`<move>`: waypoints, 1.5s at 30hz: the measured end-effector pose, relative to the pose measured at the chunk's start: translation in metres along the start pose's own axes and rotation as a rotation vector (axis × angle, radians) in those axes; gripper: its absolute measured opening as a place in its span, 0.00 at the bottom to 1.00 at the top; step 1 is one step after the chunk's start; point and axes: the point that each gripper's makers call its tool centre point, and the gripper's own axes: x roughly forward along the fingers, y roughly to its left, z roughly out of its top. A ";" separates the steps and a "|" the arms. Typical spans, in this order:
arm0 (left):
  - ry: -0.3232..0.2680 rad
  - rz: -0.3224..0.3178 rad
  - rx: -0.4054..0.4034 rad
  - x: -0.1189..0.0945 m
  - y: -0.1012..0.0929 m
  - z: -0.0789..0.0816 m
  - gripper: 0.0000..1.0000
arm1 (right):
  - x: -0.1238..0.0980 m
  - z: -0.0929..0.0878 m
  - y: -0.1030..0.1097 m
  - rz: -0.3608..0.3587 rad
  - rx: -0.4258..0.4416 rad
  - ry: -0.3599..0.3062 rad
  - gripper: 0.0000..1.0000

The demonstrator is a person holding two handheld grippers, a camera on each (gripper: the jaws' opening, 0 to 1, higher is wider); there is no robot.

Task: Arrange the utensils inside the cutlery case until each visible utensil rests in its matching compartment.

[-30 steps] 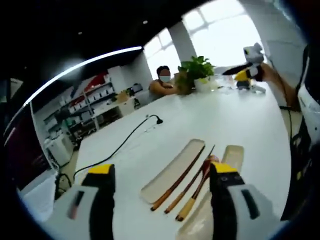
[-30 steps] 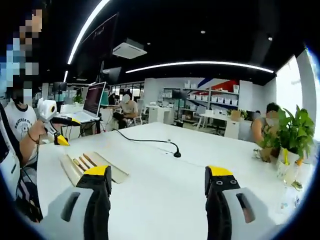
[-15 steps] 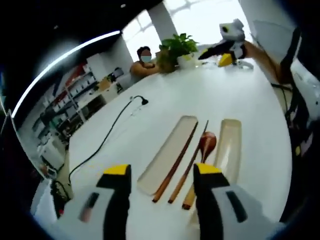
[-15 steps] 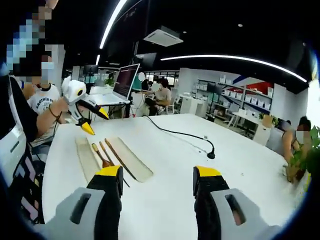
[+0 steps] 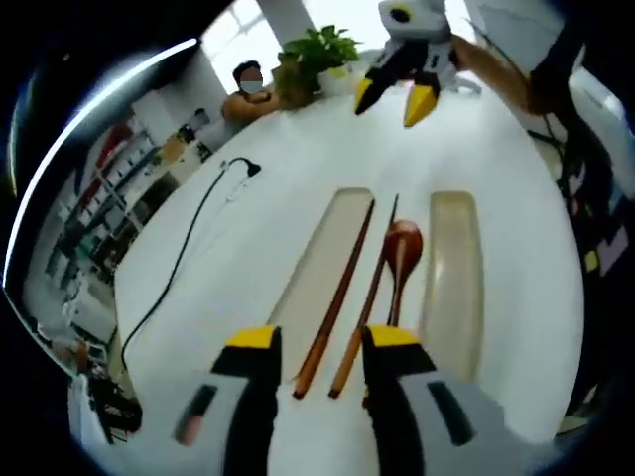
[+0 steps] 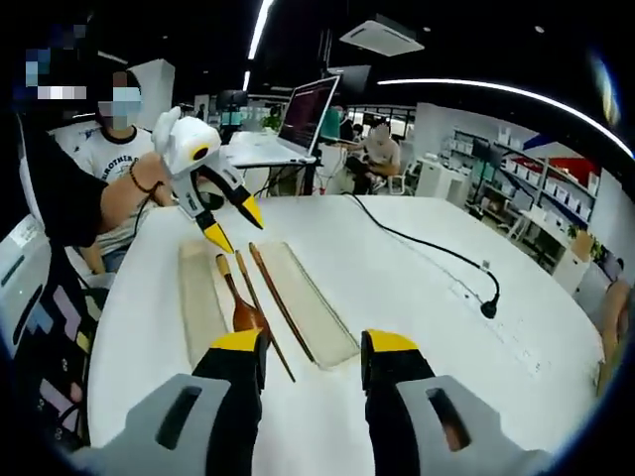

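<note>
On the white table [image 5: 248, 228] lies the cutlery case, split into two pale trays: in the left gripper view the longer tray [image 5: 327, 260] sits to the left and the narrower tray [image 5: 451, 268] to the right, well apart from one another. Between them the utensils lie on the bare tabletop or half over the long tray's edge — one brown chopstick [image 5: 335, 296] slants along the right side of the long tray, a second chopstick [image 5: 365, 307] runs just beside it, and a wooden spoon [image 5: 402, 248] with a dark reddish bowl lies between that chopstick and the narrow tray. The left gripper [image 5: 316, 342] hovers over the near ends of the chopsticks, its yellow-tipped jaws parted with nothing between them. Across the table the right gripper [image 5: 397, 97] hangs in the air above the far ends of the trays, its yellow tips spread and holding nothing. From the right gripper view the same layout shows from the other end: the spoon [image 6: 241, 309] and chopsticks [image 6: 278, 297] lie between the two trays, and the right gripper [image 6: 313, 349] stands with its jaws apart above the near end of the long tray [image 6: 317, 312]. A black cable [image 6: 427, 248] trails over the table — its end lies apart from the trays. A potted plant [image 5: 316, 50] stands at the far edge in the left gripper view.
</note>
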 end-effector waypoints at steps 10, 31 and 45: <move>0.048 -0.053 0.042 0.014 -0.005 -0.011 0.25 | 0.022 -0.026 -0.001 0.062 -0.044 0.154 0.29; 0.212 -0.243 0.042 0.035 -0.025 -0.027 0.19 | 0.060 -0.058 0.018 0.254 -0.176 0.431 0.16; 0.282 -0.307 0.030 0.035 -0.027 -0.031 0.13 | 0.068 -0.060 0.027 0.326 -0.234 0.548 0.09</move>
